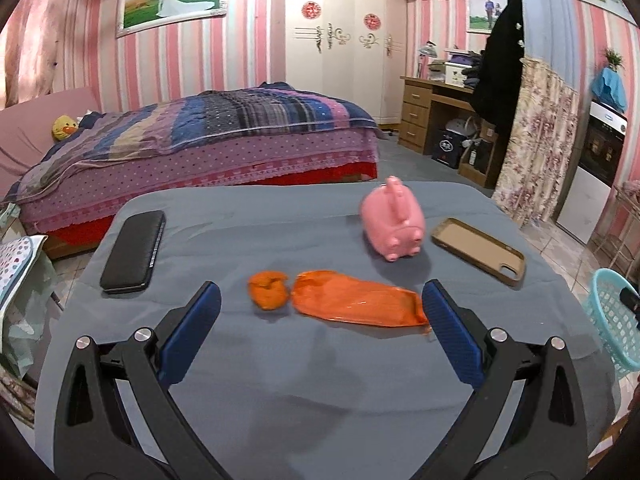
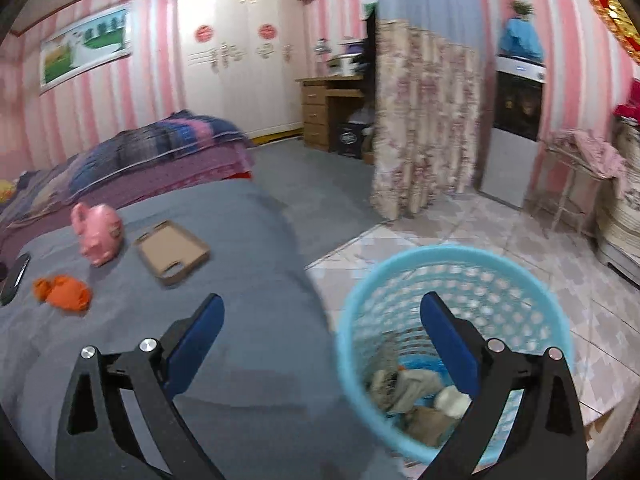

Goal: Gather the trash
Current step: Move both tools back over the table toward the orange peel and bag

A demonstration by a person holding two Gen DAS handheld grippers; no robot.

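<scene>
An orange peel (image 1: 268, 290) and a flat orange wrapper (image 1: 356, 300) lie on the grey-covered table (image 1: 280, 380), just beyond my left gripper (image 1: 320, 300), which stands open with nothing between its fingers. In the right wrist view the same orange scraps (image 2: 62, 292) sit far left. My right gripper (image 2: 320, 316) is open and empty, its right finger over a light blue mesh bin (image 2: 452, 272) on the floor beside the table. Crumpled trash (image 2: 416, 392) lies at the bin's bottom.
A pink piggy bank (image 1: 394, 220), a brown phone case (image 1: 478, 250) and a black phone (image 1: 134, 250) also rest on the table. A bed (image 1: 200, 140) stands behind it, and a floral curtain (image 2: 424, 120) hangs past the bin.
</scene>
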